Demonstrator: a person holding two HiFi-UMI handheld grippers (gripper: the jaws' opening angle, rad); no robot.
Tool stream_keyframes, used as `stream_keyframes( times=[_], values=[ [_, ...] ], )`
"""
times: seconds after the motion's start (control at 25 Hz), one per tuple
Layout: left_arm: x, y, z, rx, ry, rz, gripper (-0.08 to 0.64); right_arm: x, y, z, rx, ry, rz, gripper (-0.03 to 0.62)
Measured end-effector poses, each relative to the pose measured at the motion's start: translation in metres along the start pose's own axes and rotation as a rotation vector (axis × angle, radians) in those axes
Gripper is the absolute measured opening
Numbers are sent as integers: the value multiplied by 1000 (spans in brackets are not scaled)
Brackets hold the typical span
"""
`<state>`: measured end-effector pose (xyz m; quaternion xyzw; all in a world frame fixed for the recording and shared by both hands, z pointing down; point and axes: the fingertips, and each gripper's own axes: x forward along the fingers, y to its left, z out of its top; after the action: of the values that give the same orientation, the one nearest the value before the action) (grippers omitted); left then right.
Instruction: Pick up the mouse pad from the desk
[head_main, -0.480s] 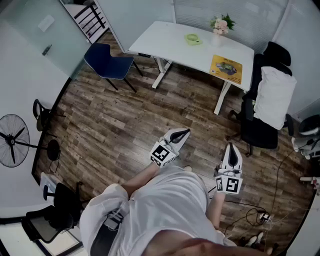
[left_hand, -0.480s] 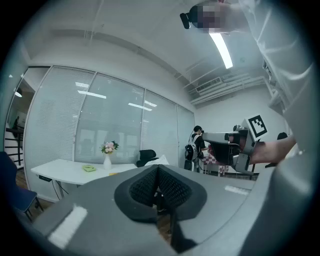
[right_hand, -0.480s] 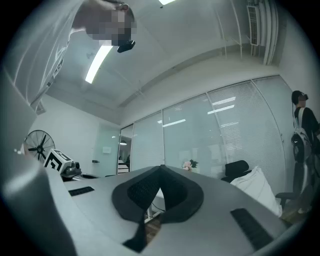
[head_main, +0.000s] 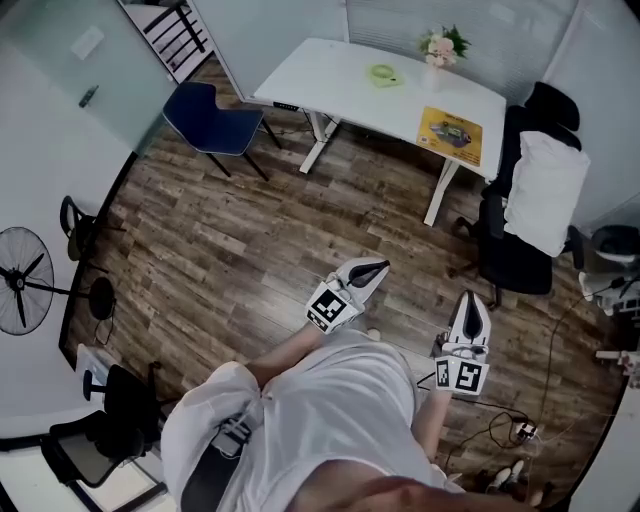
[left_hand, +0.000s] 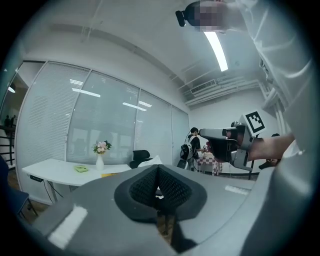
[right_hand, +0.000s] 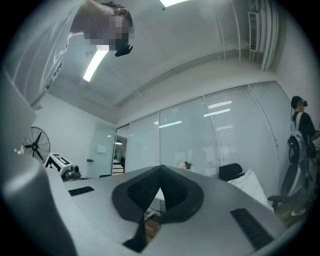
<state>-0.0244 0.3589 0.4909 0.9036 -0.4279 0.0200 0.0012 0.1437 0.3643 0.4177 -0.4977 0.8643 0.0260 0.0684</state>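
Two items: left gripper (head_main: 372, 268), jaws pressed together and empty; right gripper (head_main: 470, 303), likewise closed on nothing; both well apart from yellow mouse pad (head_main: 452, 135) on white desk (head_main: 330, 75).

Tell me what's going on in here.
A person in a white shirt stands on the brown wood-plank floor, some way from the white rectangular desk, holding a two-jaw tool in each hand. The left tool and the right tool are both shut, with nothing between their jaws, and point roughly toward the desk. The yellow rectangular mouse pad lies flat near the desk's end at the right of the head view, untouched.
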Motion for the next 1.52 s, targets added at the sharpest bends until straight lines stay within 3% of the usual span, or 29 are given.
stream_keyframes(
  times=[0.36, 0.76, 0.96, 1.52],
  values=[
    [-6, 7, 1, -22, 16, 28, -15, -2, 0, -9, 13, 37, -2, -2],
    [-21, 20, -22, -7, 134, 60, -15, 1, -6, -20, 60, 72, 2, -2],
    [-22, 17, -12, -16, 110, 64, -15, -5, -8, -15, 65, 85, -2, -2],
    [-51, 51, 8, -48, 55, 175, -15, 32, 5, -11, 43, 121, 65, -2]
  ],
)
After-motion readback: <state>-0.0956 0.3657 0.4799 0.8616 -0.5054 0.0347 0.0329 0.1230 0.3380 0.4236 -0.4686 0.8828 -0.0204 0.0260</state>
